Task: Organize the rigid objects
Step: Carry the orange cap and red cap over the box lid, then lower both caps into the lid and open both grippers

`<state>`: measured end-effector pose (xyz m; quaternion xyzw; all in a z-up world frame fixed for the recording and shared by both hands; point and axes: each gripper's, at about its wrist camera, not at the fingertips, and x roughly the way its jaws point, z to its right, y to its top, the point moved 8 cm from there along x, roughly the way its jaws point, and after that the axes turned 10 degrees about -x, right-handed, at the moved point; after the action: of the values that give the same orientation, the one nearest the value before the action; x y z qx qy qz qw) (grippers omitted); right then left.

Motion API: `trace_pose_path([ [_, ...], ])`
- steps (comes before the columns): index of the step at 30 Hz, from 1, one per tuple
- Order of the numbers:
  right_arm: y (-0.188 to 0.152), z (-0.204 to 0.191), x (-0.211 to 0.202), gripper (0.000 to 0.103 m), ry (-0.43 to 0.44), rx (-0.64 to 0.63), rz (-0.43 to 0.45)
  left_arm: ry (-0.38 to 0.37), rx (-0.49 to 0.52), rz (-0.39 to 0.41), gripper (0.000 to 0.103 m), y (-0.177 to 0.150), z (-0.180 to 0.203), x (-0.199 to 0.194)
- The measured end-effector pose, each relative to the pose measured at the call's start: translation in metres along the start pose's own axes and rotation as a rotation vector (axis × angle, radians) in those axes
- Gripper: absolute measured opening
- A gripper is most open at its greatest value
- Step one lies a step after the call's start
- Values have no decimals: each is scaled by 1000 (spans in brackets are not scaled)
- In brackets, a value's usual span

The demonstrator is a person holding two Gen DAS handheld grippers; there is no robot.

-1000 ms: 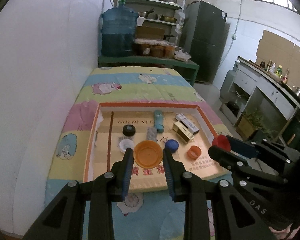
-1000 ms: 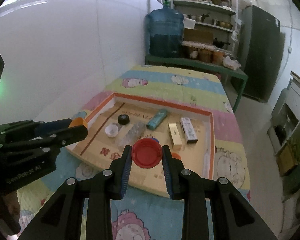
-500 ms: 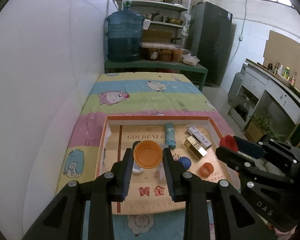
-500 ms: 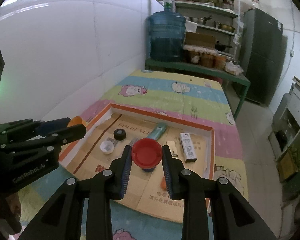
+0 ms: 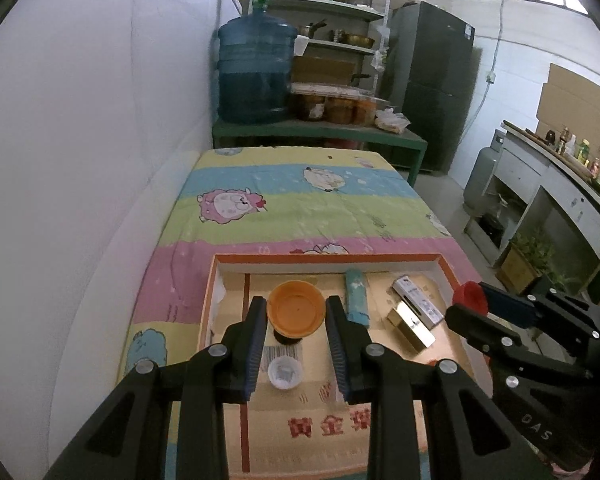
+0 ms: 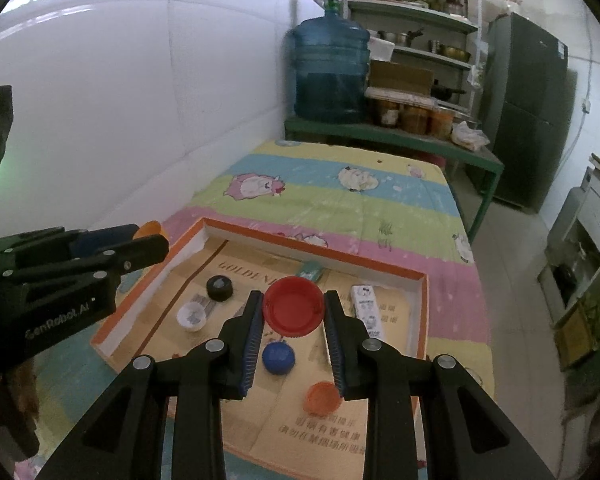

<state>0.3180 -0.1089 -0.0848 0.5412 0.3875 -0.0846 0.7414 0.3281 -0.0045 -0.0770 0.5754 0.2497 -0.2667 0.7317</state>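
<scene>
My left gripper is shut on an orange lid, held above the shallow cardboard tray. My right gripper is shut on a red lid, also above the tray. In the tray lie a black cap, a white cap, a blue cap, a small orange cap, a teal tube, a white box and a gold box. Each gripper shows in the other's view: the right one, the left one.
The tray rests on a table under a striped cartoon cloth, against a white wall on the left. Behind stands a green bench with a large blue water jug and jars. A dark fridge and counters stand at the right.
Both grippers have drawn back from the tray with their lids still held; the tray and its objects now sit lower and nearer the fingers in both views.
</scene>
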Motion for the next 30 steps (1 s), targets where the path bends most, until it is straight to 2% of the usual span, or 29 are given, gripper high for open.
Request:
trace_pose_path([
  [16,10,20,58,30,40,2,-71,-23,-25,-97,30,20,3,60],
  [24,9,56,82,30,23,45,-119,-48,-37,-166,30,22,14,96],
  [30,6,67,100,30,49,51,-164,-53,-50,-212,30,17,16,116],
])
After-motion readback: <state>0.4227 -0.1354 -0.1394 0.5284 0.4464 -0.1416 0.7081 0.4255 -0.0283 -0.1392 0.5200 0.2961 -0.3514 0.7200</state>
